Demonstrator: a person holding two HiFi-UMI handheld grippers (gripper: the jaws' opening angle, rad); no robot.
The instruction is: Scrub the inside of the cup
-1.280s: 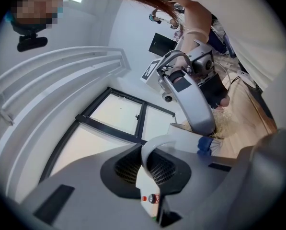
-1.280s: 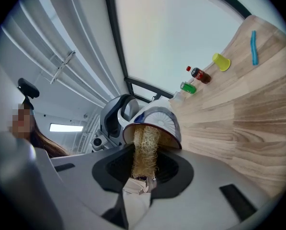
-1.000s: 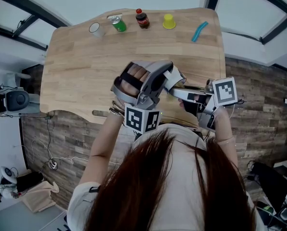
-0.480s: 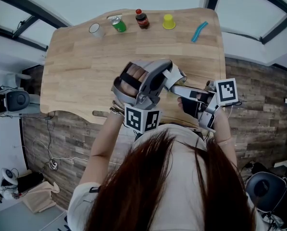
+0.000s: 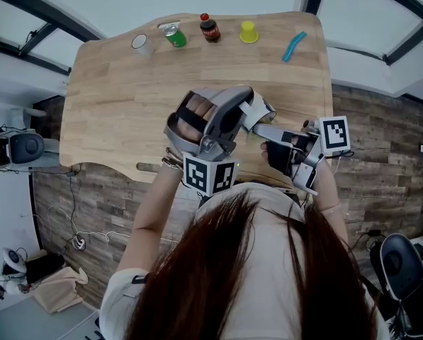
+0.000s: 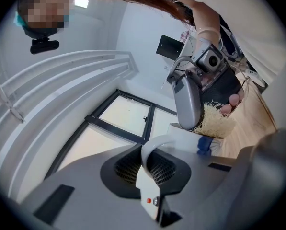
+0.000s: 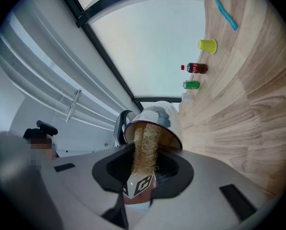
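Note:
A white cup with a dark red rim and a blue mark hangs tilted above the table's near edge, its mouth facing my right gripper. My left gripper is shut on the cup's white handle. A straw-coloured fibrous scrubber reaches into the cup's mouth, and my right gripper is shut on its near end. In the head view the cup sits between the left gripper and the right gripper. From the left gripper view the scrubber bulges at the cup's rim.
Along the far edge of the wooden table stand a white cup, a green can, a cola bottle and a yellow cup. A blue tool lies at the far right.
My right gripper has shifted slightly at the cup's mouth, with the scrubber still inside. The left gripper and cup have hardly moved.

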